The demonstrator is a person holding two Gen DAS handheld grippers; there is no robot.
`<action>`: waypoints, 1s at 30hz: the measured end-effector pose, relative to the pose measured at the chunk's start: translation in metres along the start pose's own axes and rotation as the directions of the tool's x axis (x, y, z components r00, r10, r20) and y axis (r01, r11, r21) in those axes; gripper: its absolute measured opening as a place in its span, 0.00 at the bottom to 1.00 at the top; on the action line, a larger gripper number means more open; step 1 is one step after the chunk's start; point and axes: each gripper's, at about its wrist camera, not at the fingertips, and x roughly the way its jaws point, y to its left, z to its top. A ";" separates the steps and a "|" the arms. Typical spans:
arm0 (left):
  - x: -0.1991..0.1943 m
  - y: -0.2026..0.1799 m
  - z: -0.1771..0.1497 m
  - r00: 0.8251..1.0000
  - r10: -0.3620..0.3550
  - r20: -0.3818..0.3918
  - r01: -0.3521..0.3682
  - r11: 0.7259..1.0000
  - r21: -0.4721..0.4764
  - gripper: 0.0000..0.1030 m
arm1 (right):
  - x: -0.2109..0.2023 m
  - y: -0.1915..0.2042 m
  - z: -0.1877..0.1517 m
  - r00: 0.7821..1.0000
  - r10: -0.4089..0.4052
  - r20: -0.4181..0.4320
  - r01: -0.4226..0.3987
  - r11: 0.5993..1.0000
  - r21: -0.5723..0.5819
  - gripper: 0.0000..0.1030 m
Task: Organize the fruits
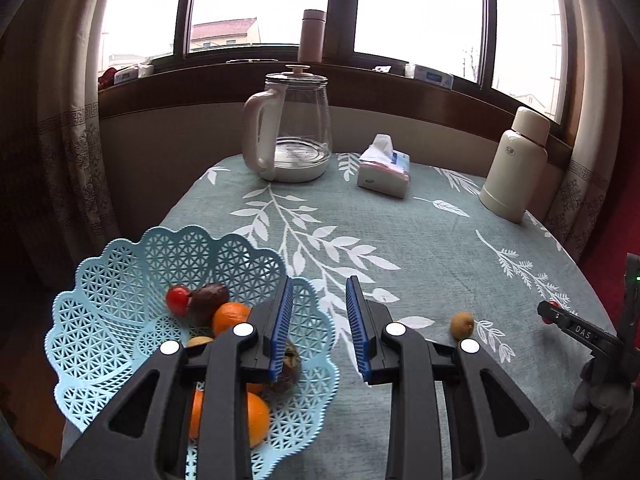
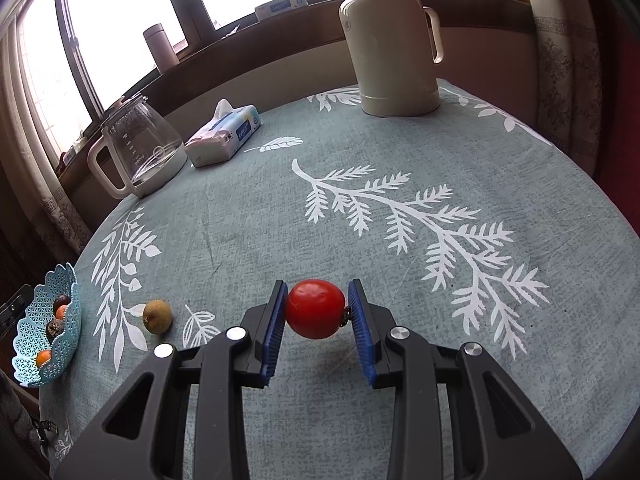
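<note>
A light blue lattice basket (image 1: 120,280) sits at the table's near left corner and holds oranges (image 1: 230,317), a small red fruit (image 1: 177,299) and a dark fruit (image 1: 209,297). My left gripper (image 1: 320,320) hangs open by the basket's right rim, nothing between its blue pads. A small brown-green fruit (image 1: 462,325) lies on the cloth to its right. In the right wrist view my right gripper (image 2: 316,314) is shut on a red tomato (image 2: 315,309), held just above the cloth. The brown-green fruit (image 2: 157,316) and the basket (image 2: 28,360) lie to its left.
A glass kettle (image 1: 294,132), a tissue pack (image 1: 384,170) and a cream thermos (image 1: 516,164) stand along the far side of the leaf-patterned tablecloth (image 1: 400,240). A window sill with a slim bottle (image 1: 310,36) runs behind. The right gripper's tip (image 1: 556,314) shows at the left wrist view's right edge.
</note>
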 end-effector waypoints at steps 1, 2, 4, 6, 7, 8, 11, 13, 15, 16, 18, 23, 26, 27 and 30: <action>-0.001 0.008 -0.001 1.000 0.016 0.001 -0.016 1.000 -0.009 0.27 | 0.000 0.000 0.000 1.000 -0.001 0.001 0.001 1.000 -0.001 0.31; -0.003 0.015 -0.002 1.000 0.030 0.002 -0.030 0.999 -0.017 0.27 | 0.000 0.001 0.000 1.000 -0.002 0.001 0.002 1.000 -0.002 0.31; -0.004 0.027 -0.003 0.999 0.050 0.000 -0.049 0.998 -0.032 0.27 | 0.000 0.001 0.000 1.000 -0.005 0.001 0.005 1.000 -0.003 0.31; -0.006 0.032 -0.004 0.999 0.048 -0.005 -0.049 0.997 -0.051 0.27 | 0.000 0.001 0.000 1.000 -0.011 0.001 0.011 1.000 -0.005 0.31; -0.006 0.031 -0.004 0.999 0.038 -0.004 -0.038 0.998 -0.050 0.27 | 0.000 0.002 -0.001 1.000 -0.014 0.001 0.014 1.000 -0.006 0.31; -0.006 0.026 -0.005 1.000 0.028 -0.002 -0.028 0.999 -0.038 0.27 | 0.000 0.002 -0.001 1.000 -0.017 0.002 0.017 1.000 -0.009 0.31; -0.003 0.007 -0.008 1.000 -0.020 -0.016 0.019 1.000 -0.008 0.27 | -0.001 0.004 -0.001 1.000 -0.020 0.005 0.020 1.000 -0.013 0.31; 0.001 -0.009 -0.010 0.998 -0.057 -0.031 0.057 0.998 0.001 0.27 | 0.000 0.004 0.000 1.000 -0.019 0.004 0.019 1.000 -0.014 0.31; 0.008 -0.027 -0.010 0.992 -0.115 -0.054 0.115 0.993 0.004 0.30 | 0.000 0.004 -0.001 1.000 -0.018 0.004 0.018 1.000 -0.015 0.31; 0.012 -0.037 -0.010 0.989 -0.136 -0.063 0.137 0.990 0.011 0.32 | 0.000 0.004 -0.001 1.000 -0.016 0.004 0.017 1.000 -0.016 0.31; 0.020 -0.057 -0.011 0.982 -0.171 -0.080 0.173 0.984 0.027 0.52 | -0.001 0.004 -0.001 1.000 -0.014 0.005 0.014 1.000 -0.015 0.31; 0.045 -0.102 -0.016 0.960 -0.237 -0.152 0.251 0.965 0.079 0.55 | -0.001 0.005 -0.002 1.000 -0.015 0.006 0.015 1.000 -0.016 0.33; 0.064 -0.120 -0.021 0.951 -0.238 -0.197 0.260 0.961 0.095 0.55 | 0.000 0.004 -0.002 1.000 -0.013 0.001 0.013 1.000 -0.010 0.33; 0.069 -0.124 -0.023 0.948 -0.240 -0.207 0.263 0.960 0.095 0.55 | 0.000 0.003 -0.002 1.000 -0.011 -0.001 0.011 1.000 -0.008 0.33; 0.081 -0.132 -0.027 0.936 -0.255 -0.242 0.284 0.955 0.091 0.55 | 0.001 0.002 -0.002 1.000 -0.011 -0.007 0.011 1.000 -0.005 0.33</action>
